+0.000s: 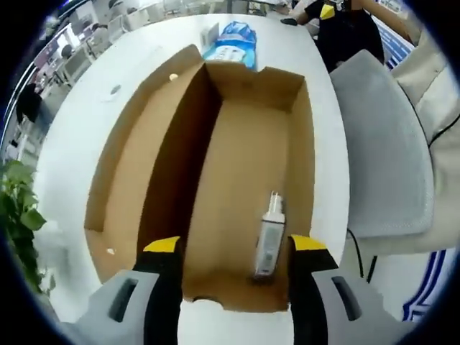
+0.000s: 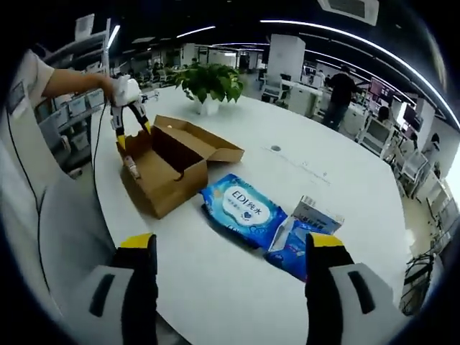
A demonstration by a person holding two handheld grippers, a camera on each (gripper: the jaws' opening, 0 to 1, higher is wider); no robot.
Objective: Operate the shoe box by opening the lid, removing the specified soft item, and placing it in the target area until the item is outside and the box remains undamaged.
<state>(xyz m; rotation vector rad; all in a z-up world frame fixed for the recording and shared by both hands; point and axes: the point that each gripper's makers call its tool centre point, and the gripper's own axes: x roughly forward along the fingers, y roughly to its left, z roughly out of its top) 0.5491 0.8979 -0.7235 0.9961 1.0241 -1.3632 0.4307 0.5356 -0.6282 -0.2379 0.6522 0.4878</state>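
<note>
- We see the box [image 1: 237, 187] on the white table [image 2: 237, 287] with its lid [image 1: 136, 158] swung fully back and lying flat, so the inside is open to reach from above.
- Our left gripper [image 1: 233, 248] hangs over the near end of the box, jaws spread wide with nothing between them. In the right gripper view it [image 2: 131, 128] points down into the box [image 2: 169, 169].
- A small bottle [image 1: 269, 237] lies on the box floor close to the left gripper's right jaw, not gripped.
- Our right gripper [image 2: 228, 248] is held back over the table, jaws wide apart and empty, likely staying clear.
- The soft item, we judge, is the blue wipes pack [image 2: 241, 208], already outside, flat on the table just beside the box; its label reads "EDI" with Chinese characters.
- A second blue packet [image 2: 305, 230] lies against it; its print is too small to read.
- The far-end pack [image 1: 233, 43] shows no legible writing.
</note>
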